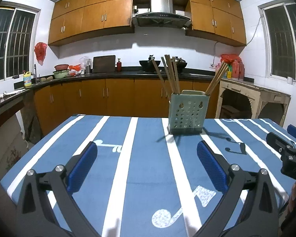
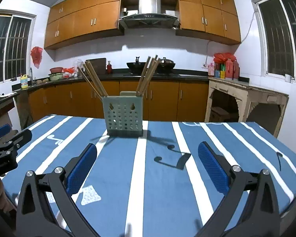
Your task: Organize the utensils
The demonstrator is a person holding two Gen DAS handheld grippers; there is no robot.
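A pale green perforated holder [image 1: 188,112] stands at the far edge of the blue striped worktop [image 1: 144,138], with wooden chopsticks [image 1: 168,73] leaning out left and right. Nothing lies between it and the tools. The left tool [image 1: 147,154] and right tool [image 2: 147,154] both gape wide, empty. The left view catches the right tool at its right edge; the right view shows the left one at its left edge.

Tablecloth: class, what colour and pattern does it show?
Blue tablecloth with white stripes and music notes; right wrist view shows it best.
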